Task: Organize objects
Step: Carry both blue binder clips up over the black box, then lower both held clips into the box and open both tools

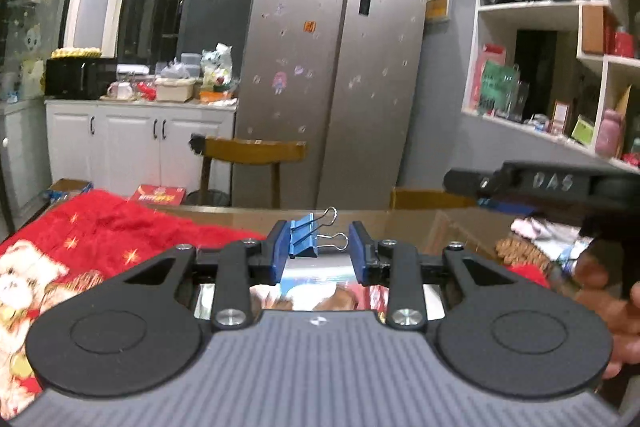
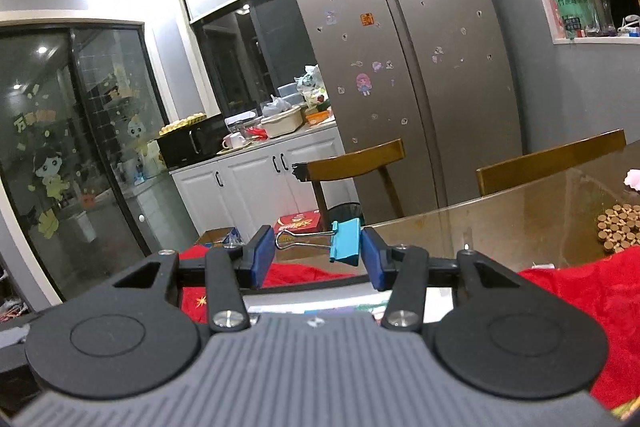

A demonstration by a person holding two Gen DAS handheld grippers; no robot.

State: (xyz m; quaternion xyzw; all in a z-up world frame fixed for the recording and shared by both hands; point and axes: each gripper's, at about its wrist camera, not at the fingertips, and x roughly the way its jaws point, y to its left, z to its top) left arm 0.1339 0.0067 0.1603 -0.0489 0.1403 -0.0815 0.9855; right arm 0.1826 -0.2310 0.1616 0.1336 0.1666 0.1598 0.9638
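In the left wrist view my left gripper [image 1: 319,251] is shut on a dark blue binder clip [image 1: 304,238], its wire handles pointing right against the right pad. It is held above the table. In the right wrist view my right gripper [image 2: 319,251] is shut on a light blue binder clip [image 2: 346,241], its wire handles pointing left against the left pad. The right gripper's body also shows at the right edge of the left wrist view [image 1: 560,185], higher than the left one.
A red printed cloth [image 1: 100,231] covers part of the glass-topped table [image 2: 520,223]. A round wooden trivet [image 2: 620,227] lies at the right. Wooden chairs [image 2: 356,159] stand behind the table, before a silver fridge [image 1: 340,67]. Shelves [image 1: 560,67] hang at the right.
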